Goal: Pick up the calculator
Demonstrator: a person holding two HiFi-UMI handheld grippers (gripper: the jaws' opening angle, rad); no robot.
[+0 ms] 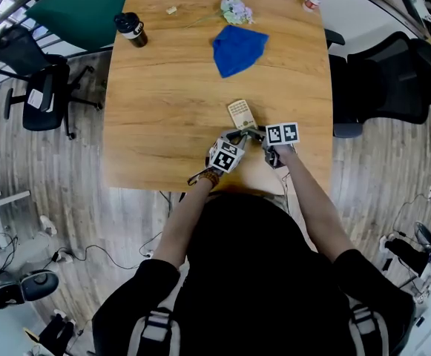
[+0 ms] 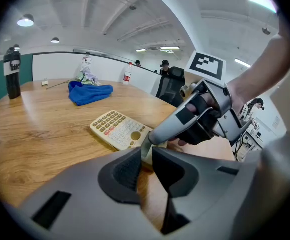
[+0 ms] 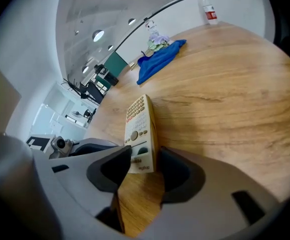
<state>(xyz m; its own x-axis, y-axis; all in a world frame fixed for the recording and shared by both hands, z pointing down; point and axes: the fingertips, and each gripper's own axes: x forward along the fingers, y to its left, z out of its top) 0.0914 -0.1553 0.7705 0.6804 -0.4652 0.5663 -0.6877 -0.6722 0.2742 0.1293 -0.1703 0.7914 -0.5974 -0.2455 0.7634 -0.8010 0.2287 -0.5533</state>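
**A:** How are the arms posed?

**B:** Both forearms are stretched forward over the near edge of the light wooden table (image 1: 163, 124). The left gripper (image 1: 237, 138) and the right gripper (image 1: 260, 134) are pointed downward. Their tips are brought together at 6 o'clock of the cream rectangular plastic calculator (image 1: 241, 113), which is lying on the table.

**A:** And the grips?

**B:** The left gripper's jaws are kept narrow and clenched on the pale near edge of the calculator. Its near end is also grasped between the dark textured pads of the right gripper.

**A:** What materials can be seen?

**B:** A fine grain is seen on the matt tabletop. Small pale keys and one round button are seen on the calculator. A crumpled blue cloth (image 1: 239, 49) is lying at 12 o'clock from it.

**A:** What is shown by one view only?

**B:** The arms and the whole table are shown only in the head view. In the left gripper view, a grey finger of the right gripper is seen resting on the calculator.
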